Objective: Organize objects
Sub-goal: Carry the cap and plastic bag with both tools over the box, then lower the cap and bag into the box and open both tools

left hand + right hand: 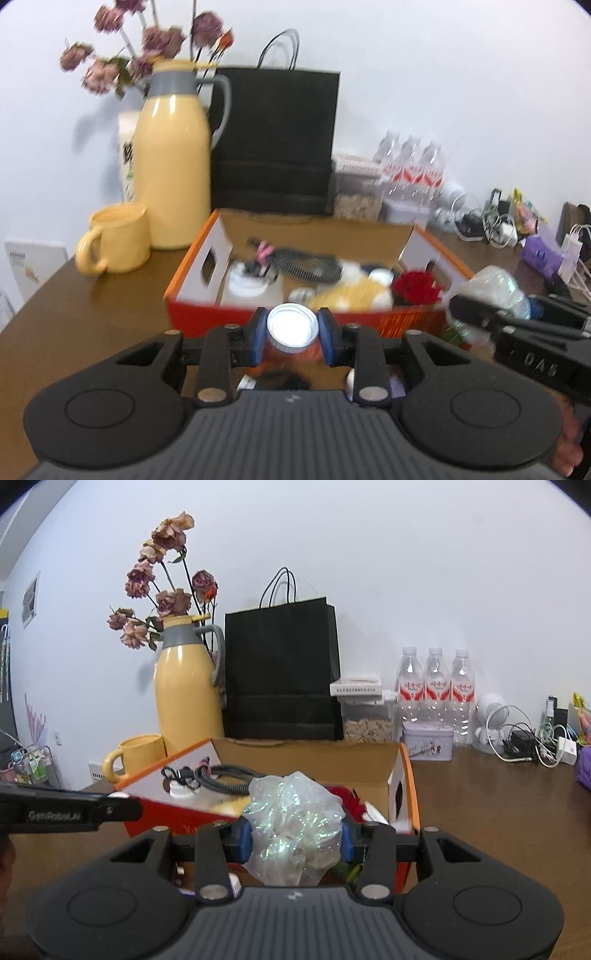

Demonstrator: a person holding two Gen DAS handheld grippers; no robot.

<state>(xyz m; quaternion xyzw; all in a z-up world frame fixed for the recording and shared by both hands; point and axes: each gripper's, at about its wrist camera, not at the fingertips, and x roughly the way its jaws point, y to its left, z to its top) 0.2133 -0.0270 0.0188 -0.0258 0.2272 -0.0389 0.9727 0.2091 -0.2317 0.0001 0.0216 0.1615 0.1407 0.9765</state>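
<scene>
While the left hand-held gripper [292, 331] is closed on a small orange jar [293, 345] with a white ribbed lid, its blue pads pressed to either side just below the lid, the jar hangs in front of the near wall of the orange cardboard box [229, 317] on the brown worktop [92, 314]. The right hand-held gripper [295, 836] is clamped on a crumpled bundle of clear iridescent plastic wrap [295, 819] that glitters green and white, held just above the box's near edge [173, 808]. Inside the box lie a black braided cable [225, 775], a red rose [415, 286], a pale yellow soft item and a white round container, all somewhat blurred in the left wrist view. Raised letters reading "DAS" show on the right gripper's body as seen from the left wrist, and "GenRobot.AI" is printed on the left one as seen from the right. Three water bottles [436, 686] by the wall carry red-and-white labels with writing too small to read.
</scene>
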